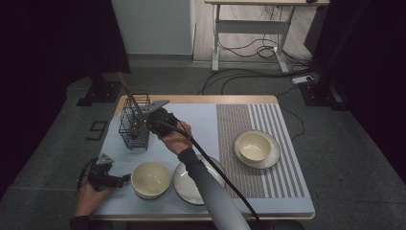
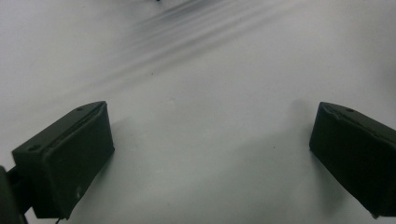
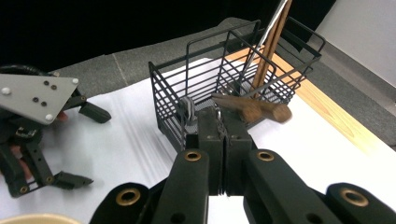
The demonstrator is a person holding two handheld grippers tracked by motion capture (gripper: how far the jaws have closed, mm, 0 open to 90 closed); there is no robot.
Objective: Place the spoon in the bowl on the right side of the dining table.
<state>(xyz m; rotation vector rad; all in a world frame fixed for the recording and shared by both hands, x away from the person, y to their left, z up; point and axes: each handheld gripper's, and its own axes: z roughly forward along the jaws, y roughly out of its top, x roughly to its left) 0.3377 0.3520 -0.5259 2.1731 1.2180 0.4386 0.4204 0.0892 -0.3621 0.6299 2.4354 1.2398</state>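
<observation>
Nearest the person, the left hand-held gripper (image 1: 125,178) rests on the worktop (image 1: 201,120) with jaws wide apart and nothing between them. Farther off, the right hand-held gripper (image 3: 223,122) is clamped shut on a wooden utensil (image 3: 250,109) beside the wire basket (image 1: 134,125). That basket already stands chopsticks (image 3: 271,39), so this piece apparently remains to go in.

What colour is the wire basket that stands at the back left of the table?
Black. The wire basket shows best in the right gripper view.

right claw (image 1: 149,120) at our wire basket (image 1: 134,125), gripping a wooden utensil (image 1: 128,91) | left claw (image 1: 125,178) open, just beside our cream bowl (image 1: 151,179) | second bowl (image 1: 254,146) on plate (image 1: 274,155), bench (image 1: 201,99) right
</observation>
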